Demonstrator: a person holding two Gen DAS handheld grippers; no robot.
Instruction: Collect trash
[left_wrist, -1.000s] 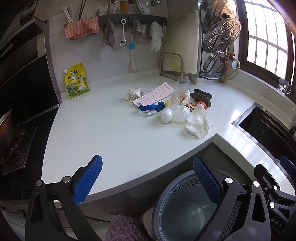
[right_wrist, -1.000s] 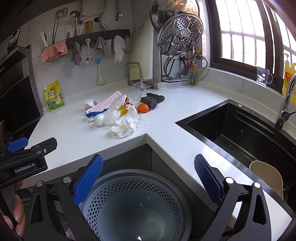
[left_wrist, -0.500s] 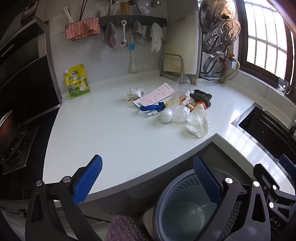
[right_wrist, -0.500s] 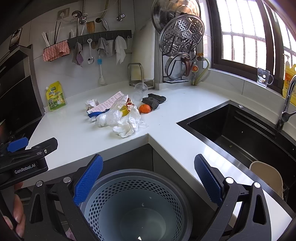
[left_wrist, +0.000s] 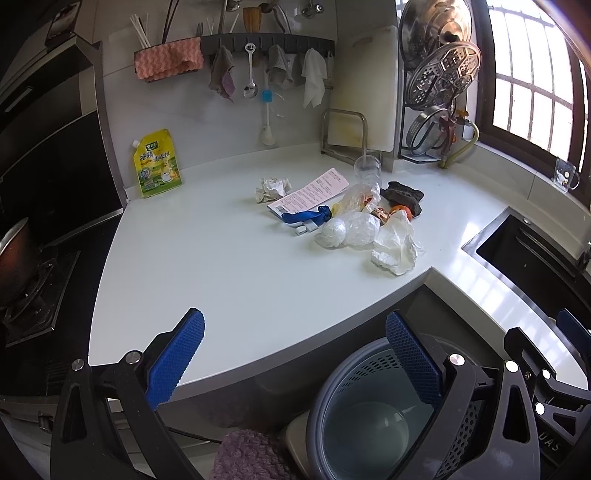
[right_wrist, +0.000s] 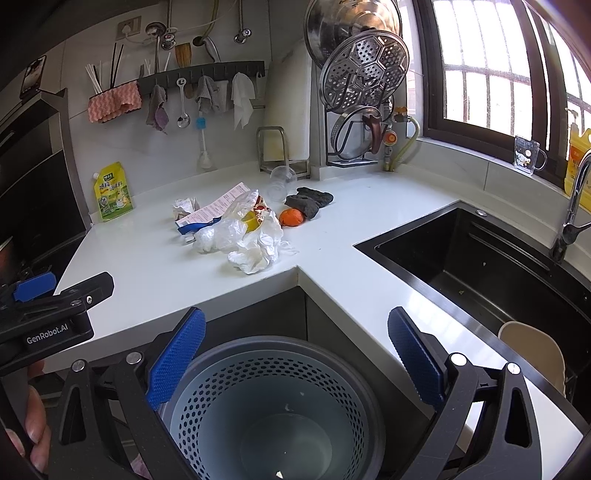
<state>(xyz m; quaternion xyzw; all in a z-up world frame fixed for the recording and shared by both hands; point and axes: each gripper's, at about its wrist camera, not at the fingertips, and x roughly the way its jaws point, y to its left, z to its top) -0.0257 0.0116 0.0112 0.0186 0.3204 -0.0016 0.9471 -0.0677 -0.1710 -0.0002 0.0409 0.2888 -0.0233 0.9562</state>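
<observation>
Across the white kitchen surface (left_wrist: 221, 266), seeing the trash heap (left_wrist: 354, 221) still lying just as a second ago, near the inner corner edge: receipt (left_wrist: 314, 192), blue strap (left_wrist: 306, 218), crumpled white bag (left_wrist: 395, 243), orange (right_wrist: 290, 217) touching a dark cloth (right_wrist: 308, 201). Drifting only slightly nearer in both views, nothing else changing. Keeping the left tongs (left_wrist: 295, 321) and right tongs (right_wrist: 297, 319) spread wide and gripping nothing, hovering over the perforated bin (right_wrist: 273, 406) below the surface edge. Judging from this, collecting not yet beginning, merely approaching. Failing to make out what is sitting under the clear plastic wraps in the heap. Losing much of the bin behind the tongs in the left view, and not telling whether the pale specks at its bottom are scraps or glints.
</observation>
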